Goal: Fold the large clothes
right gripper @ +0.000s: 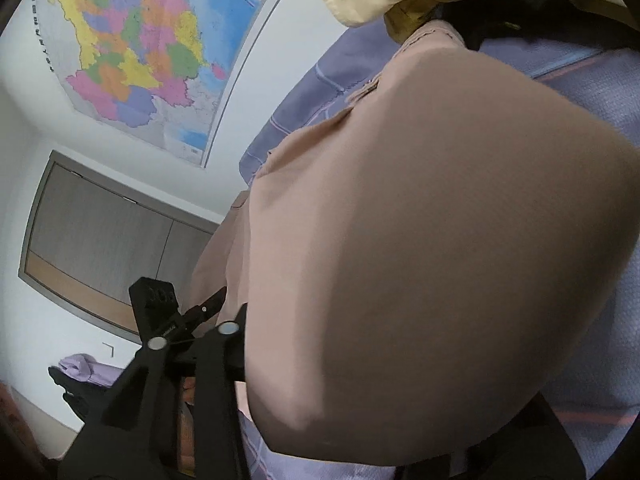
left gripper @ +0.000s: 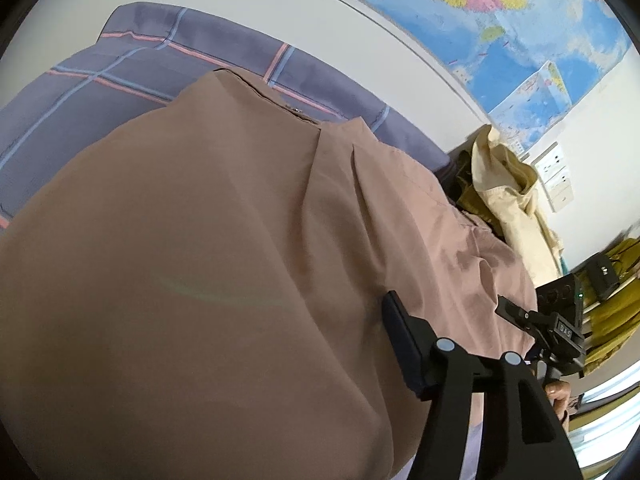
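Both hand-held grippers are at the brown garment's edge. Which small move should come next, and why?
Probably pinch that edge firmly and lift it slightly: the left hand-held gripper and right hand-held gripper meet at the garment's edge, no firm grip shows, and it lies spread on the sheet.

Bed (left gripper: 132,76) covered with purple plaid sheet. Tan garment (left gripper: 208,264) lies spread on it. Cream and olive clothes (left gripper: 508,184) piled at one end.

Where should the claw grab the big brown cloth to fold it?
Probably at the brown cloth's near edge, where it hangs off the checked bedsheet. Come from the bed's side, one finger above and one below. The middle lies flat and smooth, giving nothing to pinch; the edge is free.
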`<action>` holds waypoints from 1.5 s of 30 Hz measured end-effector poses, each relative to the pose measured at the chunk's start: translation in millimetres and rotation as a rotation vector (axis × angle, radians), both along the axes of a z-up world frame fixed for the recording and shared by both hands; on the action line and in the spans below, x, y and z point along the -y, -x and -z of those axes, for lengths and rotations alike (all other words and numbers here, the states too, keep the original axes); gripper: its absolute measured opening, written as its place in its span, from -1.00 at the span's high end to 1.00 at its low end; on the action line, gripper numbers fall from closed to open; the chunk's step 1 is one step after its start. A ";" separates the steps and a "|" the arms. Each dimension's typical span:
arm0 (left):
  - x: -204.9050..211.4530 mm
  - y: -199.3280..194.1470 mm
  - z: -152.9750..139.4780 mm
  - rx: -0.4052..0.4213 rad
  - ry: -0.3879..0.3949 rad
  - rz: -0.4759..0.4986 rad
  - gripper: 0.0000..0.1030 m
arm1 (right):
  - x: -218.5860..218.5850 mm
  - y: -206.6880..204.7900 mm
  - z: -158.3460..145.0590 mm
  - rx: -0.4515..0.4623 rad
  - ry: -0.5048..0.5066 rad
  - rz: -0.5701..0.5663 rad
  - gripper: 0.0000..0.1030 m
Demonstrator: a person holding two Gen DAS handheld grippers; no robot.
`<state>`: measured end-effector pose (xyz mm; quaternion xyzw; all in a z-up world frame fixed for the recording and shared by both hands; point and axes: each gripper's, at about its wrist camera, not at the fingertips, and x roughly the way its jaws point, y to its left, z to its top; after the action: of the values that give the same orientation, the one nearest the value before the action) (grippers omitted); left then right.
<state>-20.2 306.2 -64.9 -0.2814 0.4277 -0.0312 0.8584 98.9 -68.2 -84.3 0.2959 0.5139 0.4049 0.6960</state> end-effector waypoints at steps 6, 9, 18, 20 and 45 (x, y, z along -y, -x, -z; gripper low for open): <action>5.2 -5.1 -0.4 -0.040 -0.085 -0.006 0.18 | -1.1 4.1 -5.4 0.050 0.014 -0.009 0.41; 3.5 -5.7 0.0 -0.045 -0.082 -0.009 0.26 | -0.5 4.3 -4.1 0.046 0.014 -0.010 0.40; 6.6 -9.0 1.6 -0.046 -0.098 0.013 0.48 | -3.4 -2.1 1.7 0.006 0.009 0.019 0.20; 6.1 -10.2 1.6 -0.046 -0.086 0.016 0.53 | -6.1 -1.7 -1.1 0.022 0.035 0.014 0.31; -29.9 -23.4 -92.0 0.115 -0.142 0.031 0.80 | -45.0 -7.2 -106.9 0.263 -0.011 -0.071 0.60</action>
<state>3.2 336.1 27.1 -0.2110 0.3833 -0.0304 0.8987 106.1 -23.3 22.6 0.2259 0.4260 0.4673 0.7410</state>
